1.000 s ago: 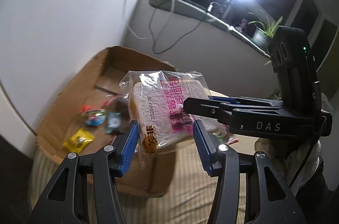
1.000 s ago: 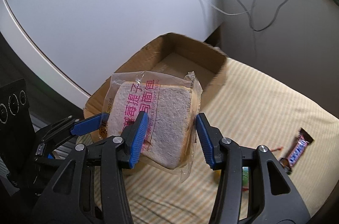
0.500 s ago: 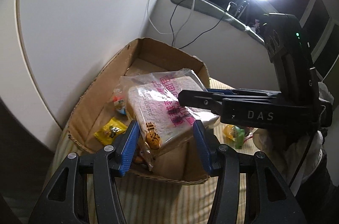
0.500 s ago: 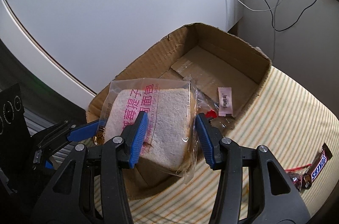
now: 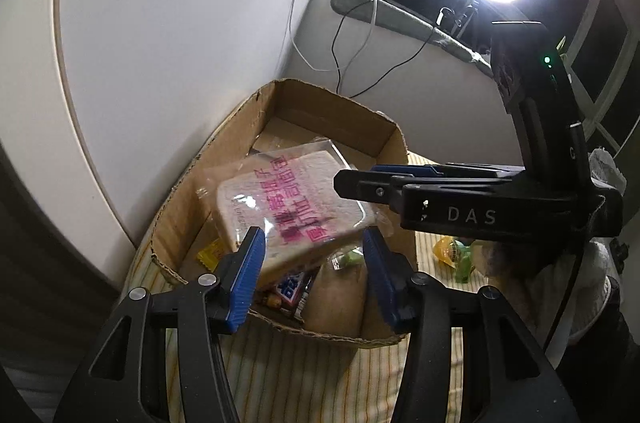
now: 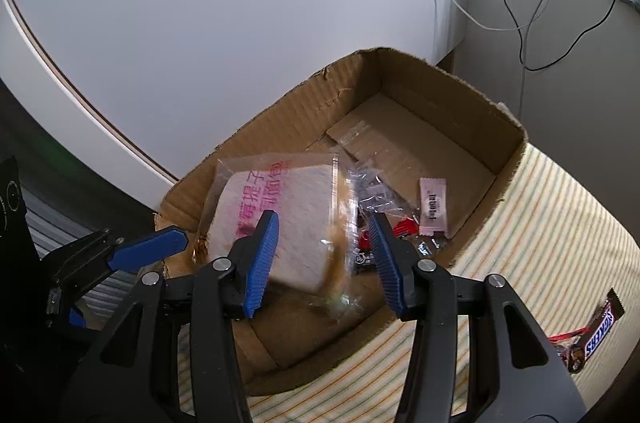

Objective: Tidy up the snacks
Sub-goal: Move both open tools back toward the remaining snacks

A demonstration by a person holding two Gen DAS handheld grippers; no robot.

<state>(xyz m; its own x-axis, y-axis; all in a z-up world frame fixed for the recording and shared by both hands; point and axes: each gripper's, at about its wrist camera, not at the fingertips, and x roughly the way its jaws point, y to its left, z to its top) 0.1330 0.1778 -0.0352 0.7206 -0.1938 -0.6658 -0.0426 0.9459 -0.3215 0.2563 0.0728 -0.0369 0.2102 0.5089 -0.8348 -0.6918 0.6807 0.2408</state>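
I am looking past my left gripper (image 5: 312, 259), whose blue pads are standing partway apart with the clear plastic packet of one thick white bread slice, printed in pink (image 5: 296, 207), lying between them. The left pad is overlapping the slice's lower corner while the right pad is showing a sliver of gap, so I cannot tell whether this grip is really biting. The packet is hanging over the near half of the open brown cardboard box (image 5: 332, 111), which is sitting at 12 o'clock on the yellow striped cloth (image 5: 320, 375), above a small yellow sachet (image 5: 208, 255) at 9 o'clock on the box floor. My right gripper (image 6: 324, 255) is reaching in from 3 o'clock in the left wrist view, and in its own view the slice is sitting between its pads too, slightly blurred, with only loose film filling the space toward the right pad, so again I cannot say it is clamped. I am judging this load as very light, soft and easily crushed, with slick, crinkly film that slides under rubber. I am favouring a gentle hold across the firmer crust edges, not the film flap or the soft face. Further right, a pink sachet (image 6: 432, 207) is lying in the box, and a brown Snickers bar (image 6: 600, 327) is waiting at 4 o'clock on the cloth.
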